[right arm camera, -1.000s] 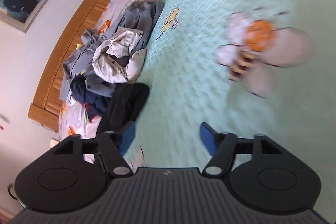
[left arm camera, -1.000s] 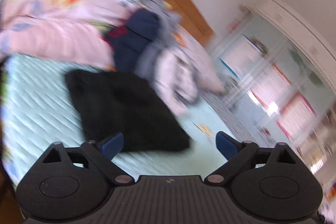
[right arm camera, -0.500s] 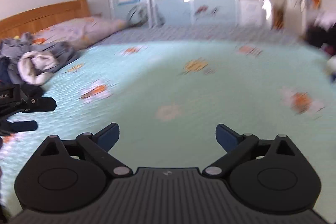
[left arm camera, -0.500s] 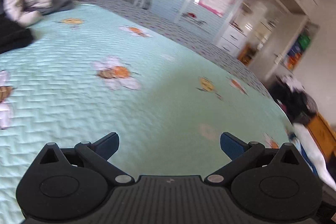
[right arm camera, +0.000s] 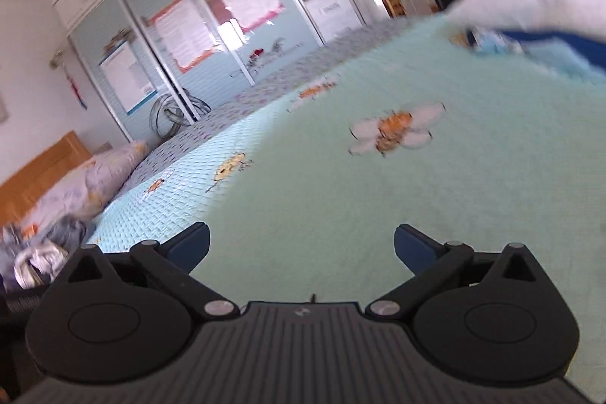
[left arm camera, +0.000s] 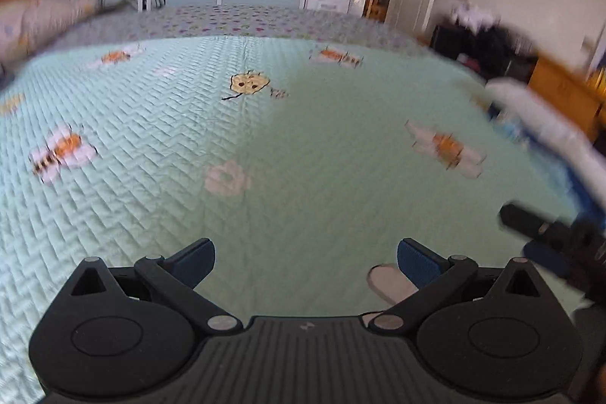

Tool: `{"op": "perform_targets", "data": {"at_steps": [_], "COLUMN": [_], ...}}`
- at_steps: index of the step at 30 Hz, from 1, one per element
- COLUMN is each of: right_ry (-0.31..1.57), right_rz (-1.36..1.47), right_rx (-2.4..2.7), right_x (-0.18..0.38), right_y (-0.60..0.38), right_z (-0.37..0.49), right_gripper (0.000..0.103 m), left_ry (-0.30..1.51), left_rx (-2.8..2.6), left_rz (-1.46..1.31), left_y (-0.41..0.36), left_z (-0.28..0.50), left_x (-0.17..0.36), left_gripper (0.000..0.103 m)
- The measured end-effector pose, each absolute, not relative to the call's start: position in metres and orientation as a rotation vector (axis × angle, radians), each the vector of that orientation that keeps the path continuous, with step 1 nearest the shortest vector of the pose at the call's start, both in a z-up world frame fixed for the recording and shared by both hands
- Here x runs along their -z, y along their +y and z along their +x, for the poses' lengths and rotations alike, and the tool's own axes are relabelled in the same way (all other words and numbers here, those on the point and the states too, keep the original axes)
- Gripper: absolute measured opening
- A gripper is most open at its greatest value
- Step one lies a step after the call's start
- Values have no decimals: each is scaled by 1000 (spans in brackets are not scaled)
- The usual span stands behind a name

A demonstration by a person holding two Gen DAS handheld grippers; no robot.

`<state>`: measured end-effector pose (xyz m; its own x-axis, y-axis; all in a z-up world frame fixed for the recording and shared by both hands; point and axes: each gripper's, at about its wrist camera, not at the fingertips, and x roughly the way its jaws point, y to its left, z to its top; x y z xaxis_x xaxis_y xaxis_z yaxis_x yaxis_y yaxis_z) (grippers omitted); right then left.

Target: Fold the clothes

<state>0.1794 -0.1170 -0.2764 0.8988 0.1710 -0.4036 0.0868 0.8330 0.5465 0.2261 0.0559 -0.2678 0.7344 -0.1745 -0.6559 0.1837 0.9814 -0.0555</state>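
A white and blue garment (left arm camera: 549, 135) lies blurred at the right edge of the mint bedspread (left arm camera: 265, 139); the right wrist view has the same garment (right arm camera: 530, 10) at the upper right. My left gripper (left arm camera: 303, 248) is open above the bare bedspread with nothing between its fingers. My right gripper (right arm camera: 301, 233) hangs over the bedspread (right arm camera: 341, 195), its jaws opening wide and holding nothing. One of its fingers (left arm camera: 530, 222) pokes in at the right of the left wrist view. A pile of unfolded clothes (right arm camera: 38, 252) sits far left by the headboard.
A patterned pillow (right arm camera: 75, 192) and the wooden headboard (right arm camera: 34, 173) stand at the left. Mirrored wardrobe doors (right arm camera: 189, 25) line the far side of the bed. Dark clutter and a wooden cabinet (left arm camera: 560, 89) stand beyond the bed's right side.
Both views swung away from the clothes pile and the folded black garment by the headboard, toward the foot of the bed. The right jaws spread wider. The white and blue garment came into sight.
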Motion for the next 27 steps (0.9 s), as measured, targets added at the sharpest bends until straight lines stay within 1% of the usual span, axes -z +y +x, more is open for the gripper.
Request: {"op": "perform_targets", "data": {"at_steps": [2,4,8,10,12,20,27], "right_ry": [469,471,421,422,412,387,377], "right_rz": [681,759,723,706,706,736,744], "right_rx": [-49,-46,-95,-118,-129,-162,-180], "right_x": [294,313,322,323,325,332,335], "right_y": [-128,-138,-135,-131,-131,-139,-145], "right_z": [186,191,184,186,186,187,182], "right_gripper": [103,103,103,103,103,103,103], "left_ry": [728,763,845,845,818,854,833], "left_rx": [201,222,275,266,250,247,230], "left_rz": [63,34,0,22,42,24,-6], "left_y": [39,30,16,9,5,8,8], "left_z": [230,238,251,251,246,252,255], "left_x": [278,288,315,326,329,327,329], "left_gripper": [102,102,102,102,102,102,102]}}
